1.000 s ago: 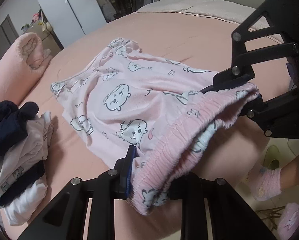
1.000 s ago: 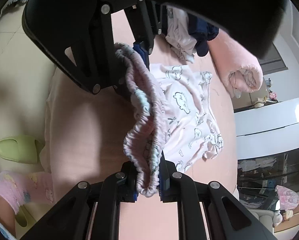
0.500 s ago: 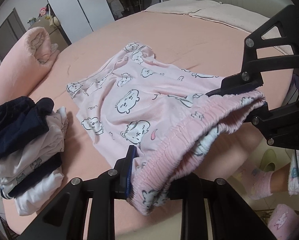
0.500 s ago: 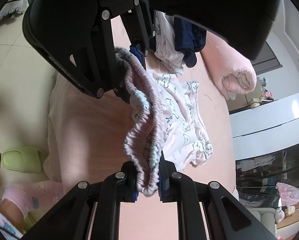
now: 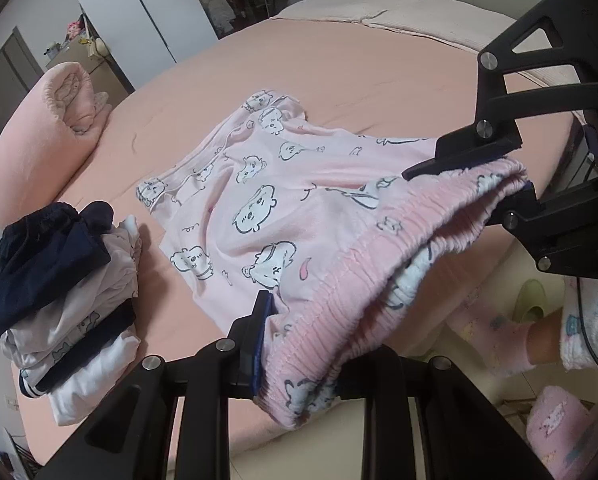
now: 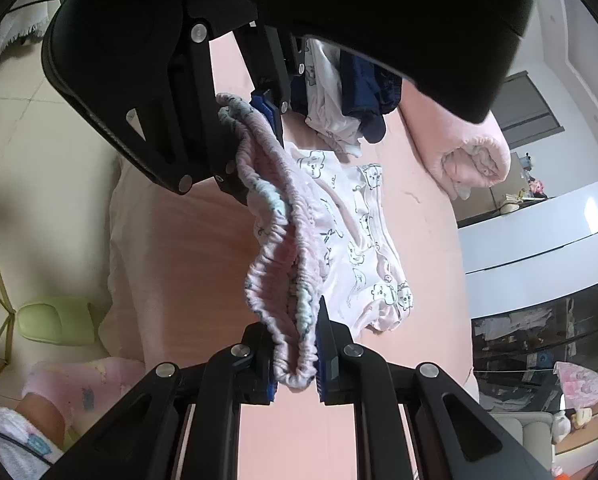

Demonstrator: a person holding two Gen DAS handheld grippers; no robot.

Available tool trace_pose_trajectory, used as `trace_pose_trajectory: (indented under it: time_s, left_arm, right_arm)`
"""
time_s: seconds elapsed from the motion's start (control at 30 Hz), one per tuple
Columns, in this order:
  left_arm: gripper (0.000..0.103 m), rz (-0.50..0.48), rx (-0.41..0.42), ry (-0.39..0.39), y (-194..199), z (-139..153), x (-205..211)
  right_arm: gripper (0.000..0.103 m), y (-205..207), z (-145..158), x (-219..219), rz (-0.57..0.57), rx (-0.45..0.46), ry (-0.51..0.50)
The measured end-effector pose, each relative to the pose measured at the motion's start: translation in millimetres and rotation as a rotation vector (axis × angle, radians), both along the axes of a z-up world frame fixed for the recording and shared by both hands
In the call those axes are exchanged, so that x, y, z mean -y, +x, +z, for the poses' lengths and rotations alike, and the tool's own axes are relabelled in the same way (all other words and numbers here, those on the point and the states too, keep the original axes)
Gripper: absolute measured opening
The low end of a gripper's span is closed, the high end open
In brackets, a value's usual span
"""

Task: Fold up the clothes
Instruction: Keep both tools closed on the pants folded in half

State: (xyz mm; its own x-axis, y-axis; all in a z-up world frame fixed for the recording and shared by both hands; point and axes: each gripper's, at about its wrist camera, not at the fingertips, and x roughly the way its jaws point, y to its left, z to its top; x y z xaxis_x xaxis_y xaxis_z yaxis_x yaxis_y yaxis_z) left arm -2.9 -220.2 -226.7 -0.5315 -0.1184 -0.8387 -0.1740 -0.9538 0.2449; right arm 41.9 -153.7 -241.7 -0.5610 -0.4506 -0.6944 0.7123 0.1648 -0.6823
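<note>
At six o'clock my left tool [image 5: 299, 344] and right tool [image 6: 295, 364] pinch the soft, light pink cartoon-print cotton shorts [image 5: 259, 216] by their ribbed elastic waistband [image 5: 379, 264].

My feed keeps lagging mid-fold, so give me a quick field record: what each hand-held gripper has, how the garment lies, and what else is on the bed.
left hand-held gripper: shut on the waistband of the pink shorts
right hand-held gripper: shut on the same waistband, at its other end
garment state: waistband lifted and stretched between the two, legs trailing flat on the bed
folded pile: stacked navy and white clothes beside the shorts
rolled blanket: pink, beyond the pile
</note>
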Motion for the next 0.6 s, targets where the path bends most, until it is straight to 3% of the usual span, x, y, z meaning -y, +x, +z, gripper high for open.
trace_pose_trajectory:
  time_s: [0.23,0.6]
  left_arm:
    - [0.022,-0.012,0.026,0.038,15,5,-8]
    - [0.022,-0.031,0.018,-0.016,31,14,-18]
  right_arm:
    - [0.012,8,7,-5,0.016,0.044,0.025]
    - [0.012,22,14,-11,0.038,0.036,0.041]
